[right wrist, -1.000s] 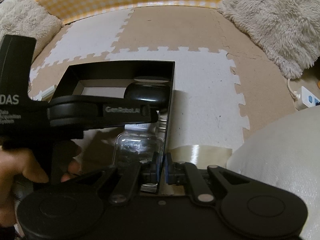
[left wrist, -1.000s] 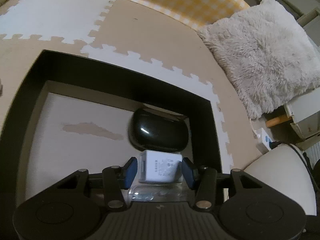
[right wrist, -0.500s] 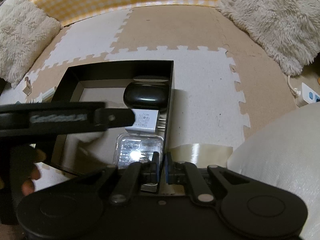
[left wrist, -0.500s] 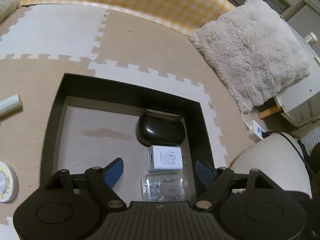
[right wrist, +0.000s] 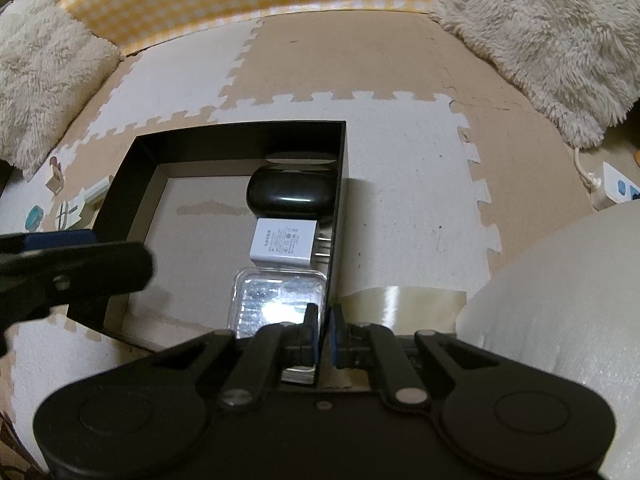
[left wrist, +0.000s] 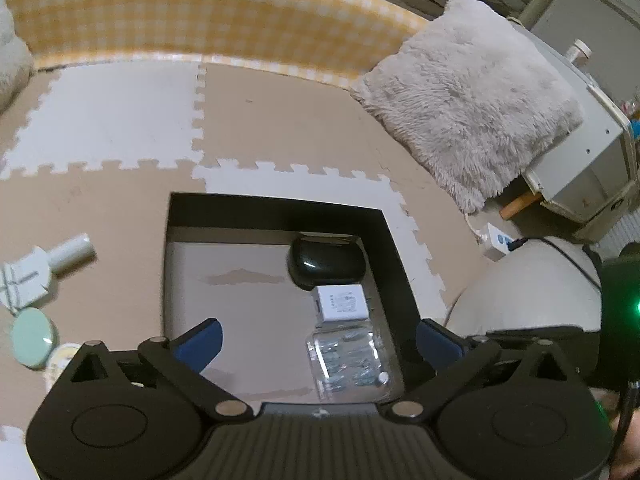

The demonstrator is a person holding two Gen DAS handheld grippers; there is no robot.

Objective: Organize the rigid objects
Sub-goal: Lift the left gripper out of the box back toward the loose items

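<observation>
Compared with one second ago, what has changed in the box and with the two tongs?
The left tongs let go of the white charger, are opening and pulled up and back. The charger lies in the black box. The right tongs remain shut on the box wall; black case and clear case unmoved.

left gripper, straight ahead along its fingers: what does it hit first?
Most likely the clear plastic case lying in the black box, or the white charger just beyond it. The left gripper is opening, nothing between its jaws. Depth is hard to judge through the fisheye.
</observation>
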